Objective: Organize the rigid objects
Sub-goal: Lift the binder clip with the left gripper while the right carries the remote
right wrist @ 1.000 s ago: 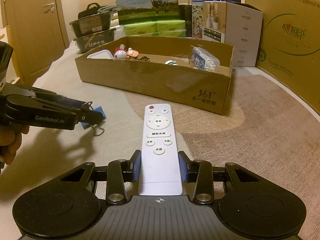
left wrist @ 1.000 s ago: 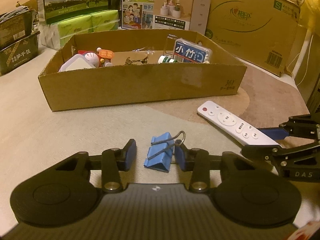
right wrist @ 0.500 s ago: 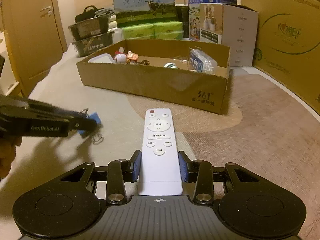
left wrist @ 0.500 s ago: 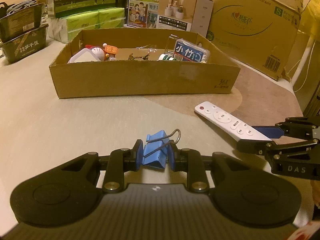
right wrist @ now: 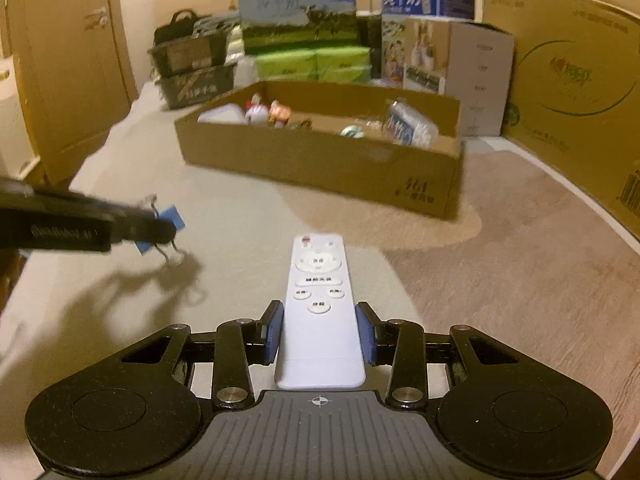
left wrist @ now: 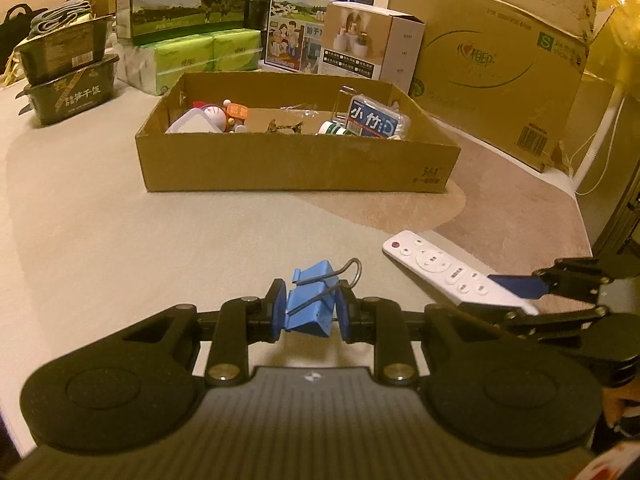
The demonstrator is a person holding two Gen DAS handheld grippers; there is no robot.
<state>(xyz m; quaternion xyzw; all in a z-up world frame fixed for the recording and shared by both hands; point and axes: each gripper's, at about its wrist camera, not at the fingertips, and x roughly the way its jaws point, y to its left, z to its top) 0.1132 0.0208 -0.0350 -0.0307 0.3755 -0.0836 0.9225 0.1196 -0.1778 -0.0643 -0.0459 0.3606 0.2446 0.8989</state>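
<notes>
The left tool (left wrist: 308,314) was closed on the blue binder clip (left wrist: 310,304), raised off the table (left wrist: 100,248); the right tool (right wrist: 319,334) was clamped on the white remote (right wrist: 319,304). Both were judged destined for the cardboard box (left wrist: 296,168) ahead, already part-filled. Its near wall was noted as the only obstacle.

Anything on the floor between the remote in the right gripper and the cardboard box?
No: in the right wrist view, only bare carpet lies between the remote and the cardboard box.
</notes>
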